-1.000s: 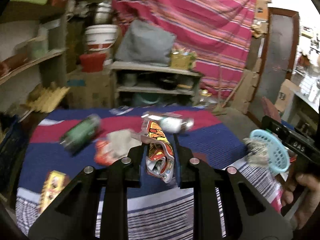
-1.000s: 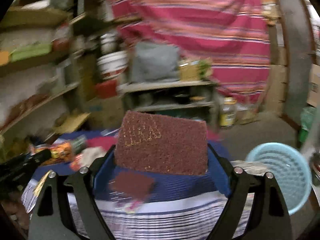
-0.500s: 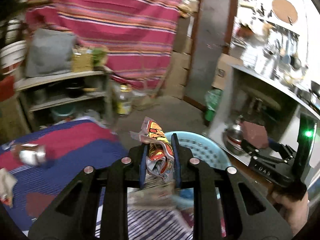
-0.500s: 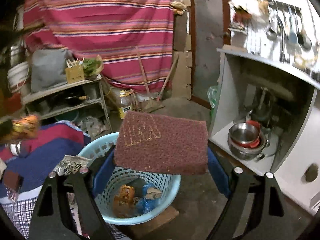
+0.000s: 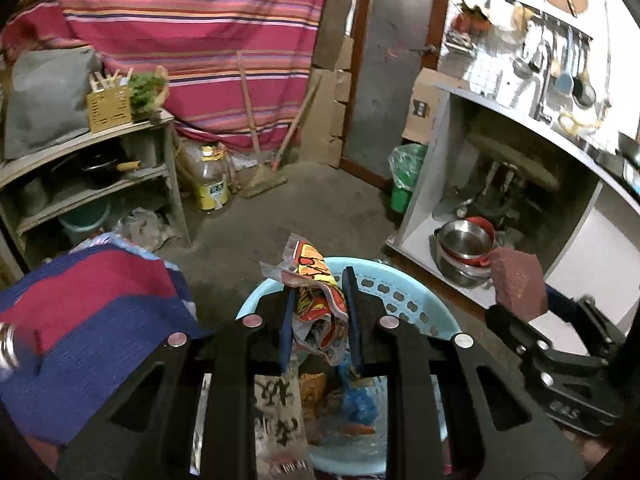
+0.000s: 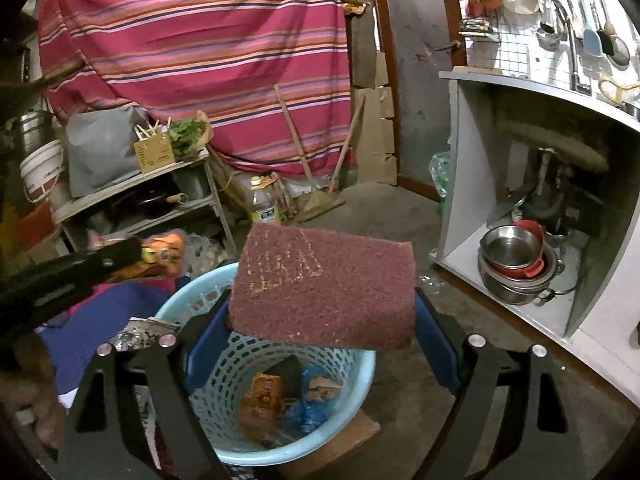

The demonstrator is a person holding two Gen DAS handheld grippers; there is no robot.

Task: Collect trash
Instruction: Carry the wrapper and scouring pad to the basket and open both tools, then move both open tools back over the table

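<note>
Left gripper (image 5: pixel 318 322) is clamped on a crumpled snack wrapper (image 5: pixel 316 296), held right above the light-blue basket (image 5: pixel 404 296). Beside it, to its right, the right gripper (image 6: pixel 320 328) pinches a maroon scouring pad (image 6: pixel 324 288) between wide-set jaws, over the same basket (image 6: pixel 360 364). Inside lie an orange packet (image 6: pixel 260 404) and blue plastic (image 6: pixel 308 412). A striped cloth (image 5: pixel 92 320) lies left of the left gripper; steel bowls (image 6: pixel 514 268) sit in the cabinet ahead and right. Nothing blocks the basket mouth.
</note>
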